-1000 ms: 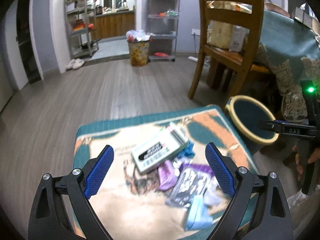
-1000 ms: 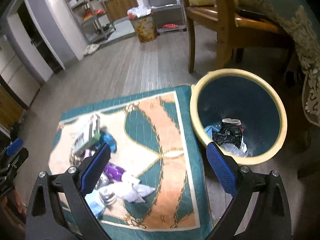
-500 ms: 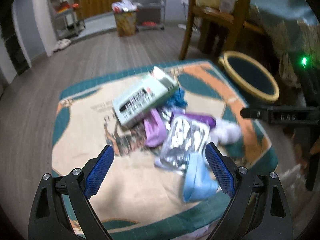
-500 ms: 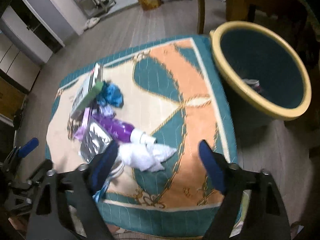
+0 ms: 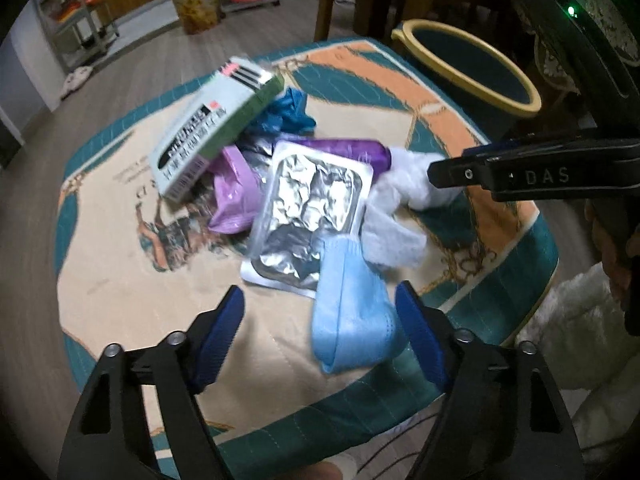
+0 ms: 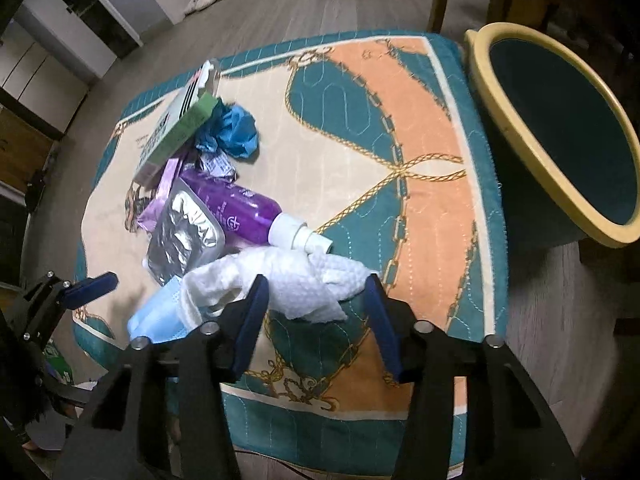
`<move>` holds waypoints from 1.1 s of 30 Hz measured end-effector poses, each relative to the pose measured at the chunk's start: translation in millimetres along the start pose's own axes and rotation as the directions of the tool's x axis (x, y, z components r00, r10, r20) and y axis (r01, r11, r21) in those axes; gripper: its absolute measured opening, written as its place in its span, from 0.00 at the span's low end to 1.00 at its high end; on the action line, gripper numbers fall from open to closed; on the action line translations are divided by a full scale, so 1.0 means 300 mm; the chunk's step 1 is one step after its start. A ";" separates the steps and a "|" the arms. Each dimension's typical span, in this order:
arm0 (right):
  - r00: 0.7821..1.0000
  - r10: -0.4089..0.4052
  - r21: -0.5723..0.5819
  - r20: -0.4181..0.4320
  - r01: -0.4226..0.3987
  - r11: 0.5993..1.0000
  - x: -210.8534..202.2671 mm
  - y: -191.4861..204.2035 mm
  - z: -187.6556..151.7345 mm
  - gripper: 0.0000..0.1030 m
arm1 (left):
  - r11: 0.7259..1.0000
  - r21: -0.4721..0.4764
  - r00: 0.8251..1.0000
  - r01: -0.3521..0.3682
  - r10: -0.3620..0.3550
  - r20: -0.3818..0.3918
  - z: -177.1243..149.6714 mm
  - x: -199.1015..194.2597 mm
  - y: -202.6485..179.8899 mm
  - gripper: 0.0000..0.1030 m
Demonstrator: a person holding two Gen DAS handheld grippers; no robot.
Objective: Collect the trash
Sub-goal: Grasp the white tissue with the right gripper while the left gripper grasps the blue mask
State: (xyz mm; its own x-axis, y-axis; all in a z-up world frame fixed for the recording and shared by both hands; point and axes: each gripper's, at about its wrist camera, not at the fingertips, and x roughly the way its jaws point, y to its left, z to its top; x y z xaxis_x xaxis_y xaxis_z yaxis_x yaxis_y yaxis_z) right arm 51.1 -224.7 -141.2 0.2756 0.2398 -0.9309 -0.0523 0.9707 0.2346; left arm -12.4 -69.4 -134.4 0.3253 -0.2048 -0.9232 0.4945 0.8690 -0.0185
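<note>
A quilted mat in teal, peach and cream, stitched with a gold chain pattern, covers a low padded surface, and the trash lies heaped on its left half. The left gripper hangs over the near edge with its jaws spread wide and nothing between them; its ribbed blue pads flank the lower end of a pleated pale-blue face mask. The mask overlaps a crinkled silver foil tray with a flat white rim. Beside the tray lie a soft lilac pouch and a glossy purple bottle with a white cap, on its side. A rectangular green-and-white carton leans tilted across the back of the heap, touching a scrunched blue glove, or possibly a crumpled blue bag; the blur leaves it unclear.

The right gripper has its jaws open too, set on either side of a crumpled white paper towel with a dimpled, embossed texture. The pads look close to the towel, but not pressed into it. The towel touches the bottle's cap and drapes over the mask.

Just beside the mat's right edge stands a round bin with a thick cream-yellow rim and a dark teal inside, on grey wood-plank floor.
</note>
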 end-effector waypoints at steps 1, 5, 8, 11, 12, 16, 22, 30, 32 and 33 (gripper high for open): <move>1.000 -0.003 -0.005 -0.005 0.003 1.000 0.008 0.003 0.001 0.44 | 1.000 -0.004 1.000 0.004 -0.004 -0.012 -0.002 0.008 0.002 0.69; 1.000 -0.004 -0.039 -0.010 0.004 0.999 0.016 0.017 0.007 0.17 | 0.998 -0.035 0.998 0.044 -0.046 -0.049 -0.002 0.030 0.018 0.44; 1.000 0.000 -0.057 -0.008 -0.001 0.998 0.006 0.027 0.010 0.08 | 0.997 -0.031 0.995 0.072 -0.074 -0.062 -0.001 0.032 0.013 0.23; 1.000 0.011 -0.050 0.006 -0.010 0.999 -0.017 0.022 0.015 0.00 | 0.997 -0.020 0.995 0.078 -0.079 -0.057 0.006 0.018 0.002 0.16; 1.000 0.017 -0.043 0.018 -0.016 0.999 -0.033 0.017 0.019 0.00 | 0.996 -0.021 0.995 0.084 -0.085 -0.047 0.010 0.008 0.001 0.14; 0.997 0.055 -0.019 0.059 -0.054 0.998 -0.082 0.002 0.040 0.00 | 0.994 -0.036 0.995 0.102 -0.102 0.009 0.037 -0.043 0.006 0.13; 0.996 0.074 0.006 0.043 -0.074 0.997 -0.069 -0.006 0.042 0.06 | 0.994 -0.073 0.993 0.078 -0.071 0.095 0.081 -0.125 0.050 0.13; 1.000 0.012 -0.065 -0.026 -0.014 0.998 0.033 0.041 0.018 0.37 | 0.989 -0.132 0.990 0.061 -0.043 0.137 0.107 -0.168 0.118 0.13; 0.999 0.018 -0.080 -0.030 -0.021 0.997 0.042 0.048 0.016 0.32 | 0.988 -0.140 0.989 0.061 -0.041 0.142 0.106 -0.177 0.132 0.13; 0.999 0.031 -0.087 -0.030 -0.033 0.996 0.039 0.053 0.017 0.22 | 0.988 -0.144 0.989 0.060 -0.039 0.144 0.107 -0.180 0.137 0.13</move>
State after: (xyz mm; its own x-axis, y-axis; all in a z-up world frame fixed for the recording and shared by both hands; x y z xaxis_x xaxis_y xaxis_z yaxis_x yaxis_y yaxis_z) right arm 58.5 -206.7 -146.8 0.2449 0.2700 -0.9312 -0.1444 0.9599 0.2403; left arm 16.2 -37.0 -73.0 0.4185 -0.3018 -0.8566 0.3923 0.9107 -0.1292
